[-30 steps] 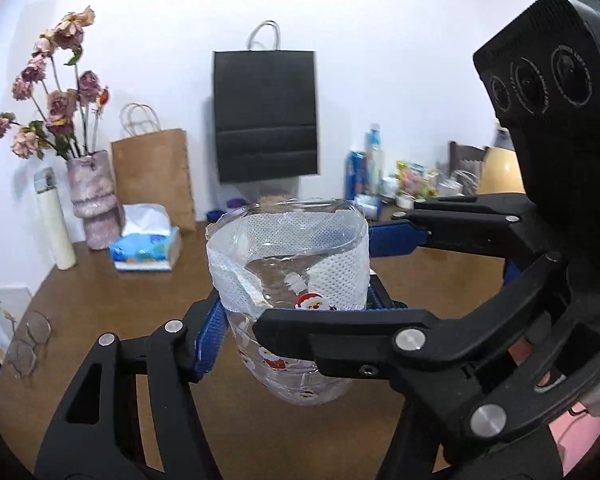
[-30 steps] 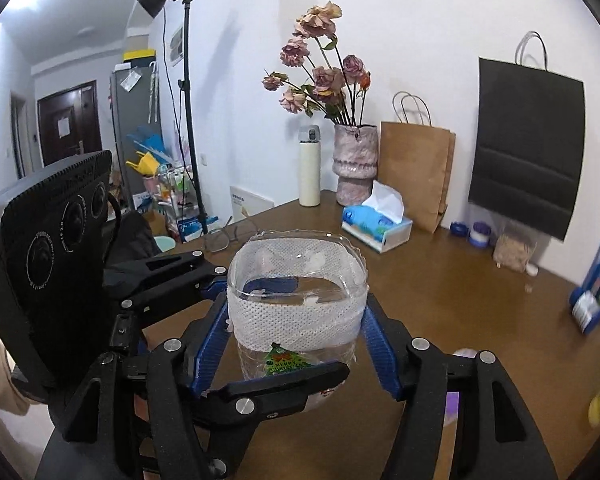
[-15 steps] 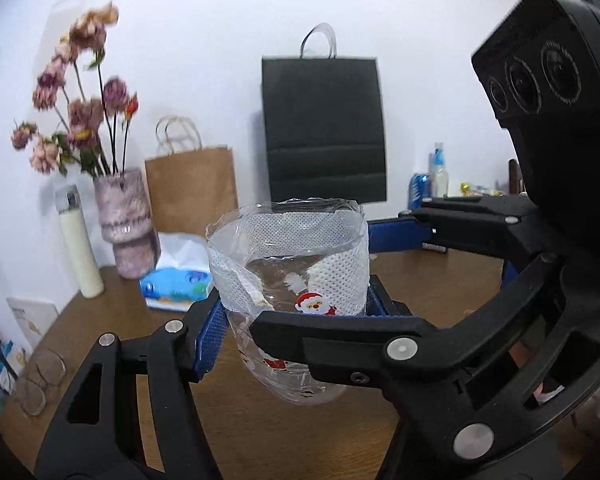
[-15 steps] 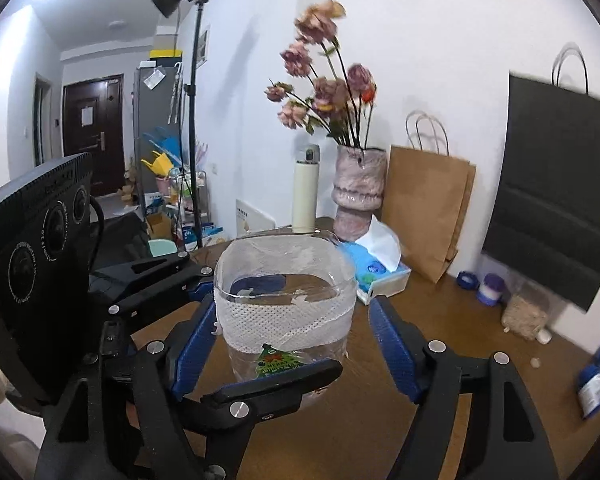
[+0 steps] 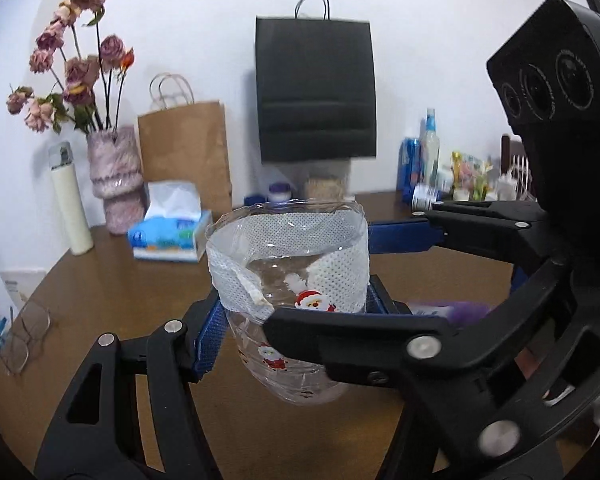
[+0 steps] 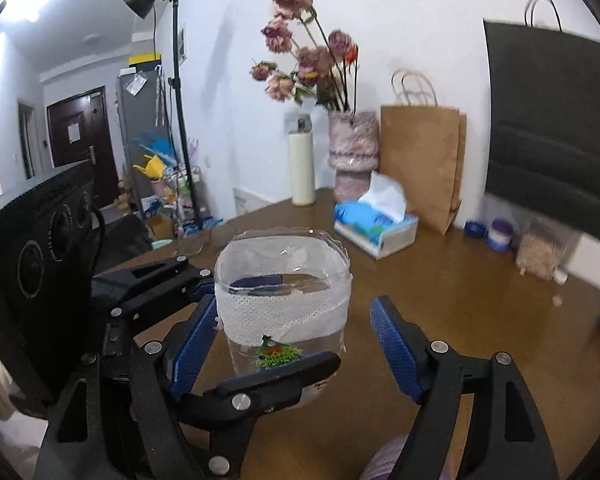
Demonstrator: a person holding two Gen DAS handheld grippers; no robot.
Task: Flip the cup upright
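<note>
Right gripper (image 6: 296, 344), having widened its jaws, is standing off the thin, crushable cup (image 5: 288, 276); left gripper (image 5: 290, 320) is clamping its midsection lightly.

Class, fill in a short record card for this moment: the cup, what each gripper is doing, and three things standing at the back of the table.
cup: clear plastic cup, mouth up, white mesh band, Santa stickers, held above the table
left gripper: shut on the cup, blue fingers pressing its sides
right gripper: open, right finger apart from the cup
back of table: vase of dried flowers, tissue box, brown paper bag
</note>
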